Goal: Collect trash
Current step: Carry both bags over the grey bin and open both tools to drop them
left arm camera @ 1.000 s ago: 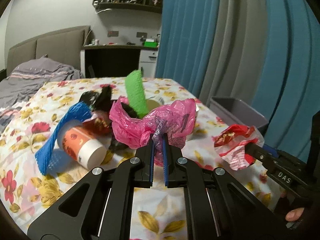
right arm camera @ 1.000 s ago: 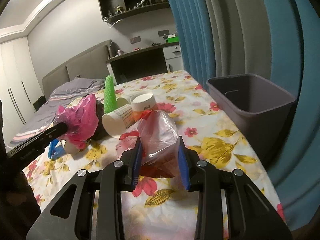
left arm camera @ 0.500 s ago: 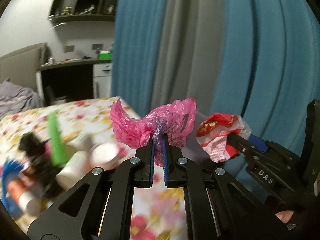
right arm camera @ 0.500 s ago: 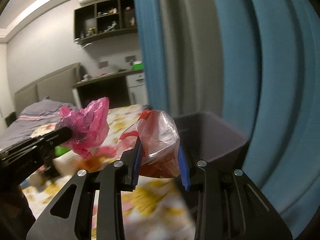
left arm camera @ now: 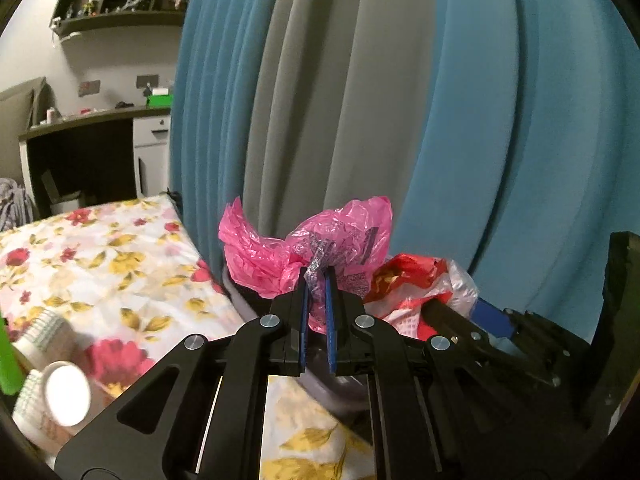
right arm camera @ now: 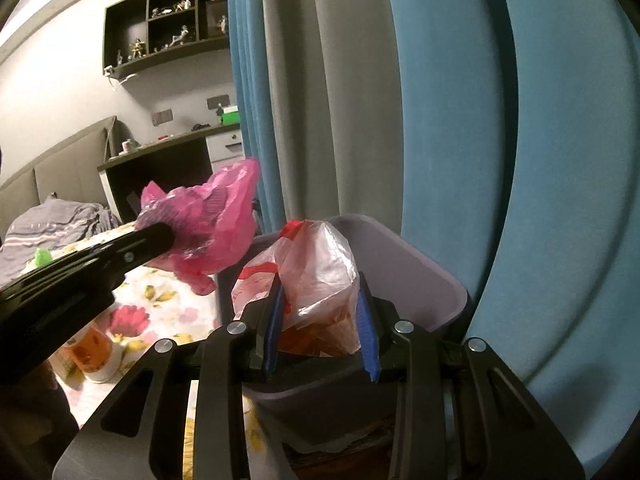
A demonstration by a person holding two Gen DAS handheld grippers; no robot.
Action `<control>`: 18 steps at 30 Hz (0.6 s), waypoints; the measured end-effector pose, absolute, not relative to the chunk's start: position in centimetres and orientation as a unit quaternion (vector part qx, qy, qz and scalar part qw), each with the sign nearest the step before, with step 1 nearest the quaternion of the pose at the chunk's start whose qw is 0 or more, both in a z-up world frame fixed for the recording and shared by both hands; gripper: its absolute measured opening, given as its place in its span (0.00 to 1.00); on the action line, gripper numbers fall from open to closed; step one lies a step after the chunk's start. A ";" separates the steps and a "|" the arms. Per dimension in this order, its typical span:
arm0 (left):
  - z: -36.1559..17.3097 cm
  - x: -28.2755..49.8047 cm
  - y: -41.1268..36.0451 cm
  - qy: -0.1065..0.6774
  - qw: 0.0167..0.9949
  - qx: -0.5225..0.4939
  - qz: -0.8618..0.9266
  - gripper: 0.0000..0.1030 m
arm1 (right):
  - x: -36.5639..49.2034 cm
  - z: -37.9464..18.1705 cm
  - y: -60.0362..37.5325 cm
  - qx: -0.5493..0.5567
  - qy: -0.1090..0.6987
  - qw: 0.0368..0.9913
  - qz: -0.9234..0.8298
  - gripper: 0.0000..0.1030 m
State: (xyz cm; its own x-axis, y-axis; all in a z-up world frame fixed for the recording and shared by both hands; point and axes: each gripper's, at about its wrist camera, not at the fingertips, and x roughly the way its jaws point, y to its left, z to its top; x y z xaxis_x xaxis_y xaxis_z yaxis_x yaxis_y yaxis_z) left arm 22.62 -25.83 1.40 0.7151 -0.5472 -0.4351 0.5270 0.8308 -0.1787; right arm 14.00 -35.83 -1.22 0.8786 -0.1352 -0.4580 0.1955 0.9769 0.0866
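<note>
Hanging over the grey bin (right arm camera: 436,280), the right gripper (right arm camera: 320,320) clamps its jaws on a clear-and-red bag (right arm camera: 316,272) — nearer than the left gripper (left arm camera: 316,284), jaws pinching a pink bag (left arm camera: 304,248) at the bin's near rim.

Crinkled glossy pink plastic bag (left arm camera: 304,248); smooth matt grey plastic bin (right arm camera: 416,276).

Blue-and-grey curtains (left arm camera: 360,100), dark wall shelf (right arm camera: 168,20)
</note>
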 end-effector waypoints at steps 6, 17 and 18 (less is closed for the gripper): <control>-0.3 24.9 -26.2 0.281 0.910 -0.054 -0.299 0.07 | 15.0 -2.3 -36.9 0.076 0.248 0.962 -0.082 0.34; -2.1 27.2 -27.4 0.313 0.897 -0.063 -0.305 0.07 | 15.9 -3.1 -37.7 0.077 0.275 0.956 -0.073 0.36; -2.3 27.3 -27.4 0.316 0.897 -0.063 -0.304 0.07 | 16.0 -3.2 -37.6 0.075 0.278 0.955 -0.072 0.37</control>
State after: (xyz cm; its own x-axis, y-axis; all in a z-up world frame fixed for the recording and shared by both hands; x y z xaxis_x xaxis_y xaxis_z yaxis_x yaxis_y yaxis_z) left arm 27.35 -27.43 -2.26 0.6154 -0.5842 -0.5292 0.5048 0.8077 -0.3047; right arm 16.02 -37.58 -3.24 0.8355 -0.0961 -0.5411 0.1788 0.9785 0.1024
